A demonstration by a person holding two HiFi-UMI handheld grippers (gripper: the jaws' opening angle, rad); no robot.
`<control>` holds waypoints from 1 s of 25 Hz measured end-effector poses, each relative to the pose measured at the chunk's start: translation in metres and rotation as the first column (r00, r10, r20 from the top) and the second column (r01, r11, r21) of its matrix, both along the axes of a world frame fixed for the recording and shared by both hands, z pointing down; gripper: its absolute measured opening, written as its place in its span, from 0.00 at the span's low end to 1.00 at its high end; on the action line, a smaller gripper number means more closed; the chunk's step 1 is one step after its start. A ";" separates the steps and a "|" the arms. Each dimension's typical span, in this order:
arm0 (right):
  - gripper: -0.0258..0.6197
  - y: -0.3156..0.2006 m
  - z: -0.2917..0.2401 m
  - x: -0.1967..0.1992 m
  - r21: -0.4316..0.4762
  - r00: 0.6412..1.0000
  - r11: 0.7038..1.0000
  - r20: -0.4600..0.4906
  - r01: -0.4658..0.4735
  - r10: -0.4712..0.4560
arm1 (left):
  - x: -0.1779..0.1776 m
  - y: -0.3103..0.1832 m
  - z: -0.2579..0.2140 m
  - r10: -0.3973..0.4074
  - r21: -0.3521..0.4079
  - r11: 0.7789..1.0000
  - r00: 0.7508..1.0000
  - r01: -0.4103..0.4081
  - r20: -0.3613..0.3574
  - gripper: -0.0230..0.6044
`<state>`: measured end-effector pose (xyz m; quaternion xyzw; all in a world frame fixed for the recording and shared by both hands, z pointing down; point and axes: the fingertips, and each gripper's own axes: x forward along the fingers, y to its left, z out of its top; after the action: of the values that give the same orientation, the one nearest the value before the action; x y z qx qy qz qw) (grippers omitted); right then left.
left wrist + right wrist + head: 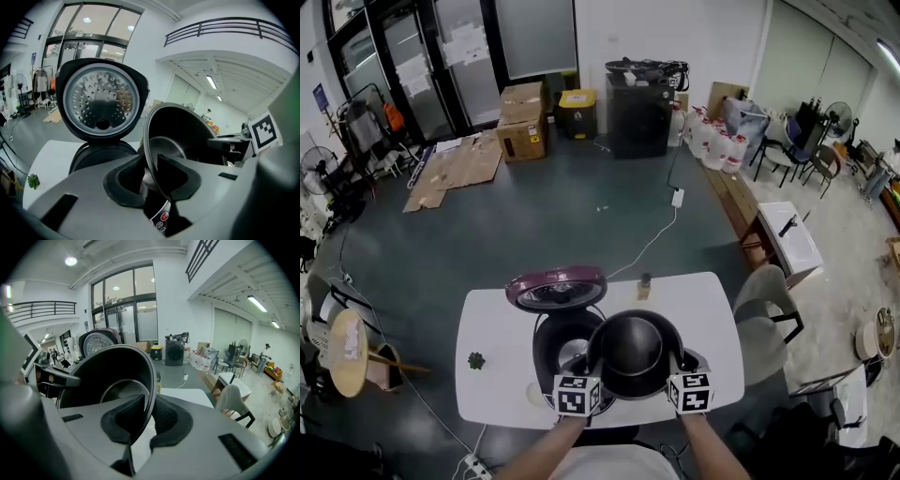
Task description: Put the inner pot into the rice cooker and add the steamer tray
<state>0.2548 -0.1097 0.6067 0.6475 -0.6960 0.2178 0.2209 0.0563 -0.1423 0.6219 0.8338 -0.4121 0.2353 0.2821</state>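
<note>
**Both claws clenched on the inner pot's rim**

The left gripper [596, 369] pinches the rim of the black inner pot [633, 352] at about 8 o'clock, and the right gripper [676, 367] pinches it at about 4 o'clock. Each gripper view shows the pads pressed on either side of the pot wall. The pot sits at 3 o'clock of the open rice cooker [560, 339], overlapping its opening. The maroon lid [556, 288] stands raised at the cooker's 12 o'clock, over the white table [499, 323].

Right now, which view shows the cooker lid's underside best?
The left gripper view: the lid stands open, its perforated inner plate facing the camera. The head view shows it small, from above; the right gripper view shows only part above the pot.
</note>
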 end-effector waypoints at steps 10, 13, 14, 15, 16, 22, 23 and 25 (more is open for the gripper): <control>0.13 -0.018 -0.003 -0.049 0.005 0.996 0.996 -0.007 0.084 -0.084 | -0.051 -0.003 -0.004 -0.086 0.009 0.996 0.996 0.086 -0.004 0.20; 0.13 -0.020 0.000 -0.062 0.002 0.994 0.994 -0.007 0.108 -0.108 | -0.064 0.000 -0.001 -0.112 0.008 0.994 0.994 0.112 -0.005 0.20; 0.13 -0.021 0.000 -0.066 0.002 0.993 0.993 -0.006 0.115 -0.115 | -0.068 0.001 -0.001 -0.120 0.009 0.993 0.993 0.120 -0.006 0.20; 0.13 -0.023 0.001 -0.070 0.002 0.992 0.992 -0.005 0.123 -0.123 | -0.073 0.000 0.000 -0.128 0.010 0.992 0.992 0.128 -0.005 0.20; 0.13 -0.025 0.001 -0.075 0.003 0.991 0.991 -0.004 0.131 -0.131 | -0.077 0.000 0.000 -0.137 0.012 0.991 0.991 0.137 -0.003 0.20; 0.14 -0.033 0.008 -0.105 -0.001 0.983 0.983 -0.007 0.184 -0.184 | -0.108 0.000 0.007 -0.178 0.026 0.984 0.984 0.177 0.022 0.20; 0.14 -0.035 0.010 -0.111 -0.003 0.982 0.982 -0.007 0.190 -0.190 | -0.113 0.000 0.008 -0.184 0.023 0.983 0.983 0.183 0.023 0.20; 0.14 -0.039 0.013 -0.120 -0.006 0.980 0.980 -0.005 0.197 -0.197 | -0.122 -0.001 0.012 -0.194 0.018 0.981 0.981 0.193 0.026 0.20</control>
<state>0.1351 -0.1485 0.6199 0.5755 -0.7554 0.1951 0.2452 -0.0657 -0.1429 0.6336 0.7886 -0.4970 0.2152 0.2913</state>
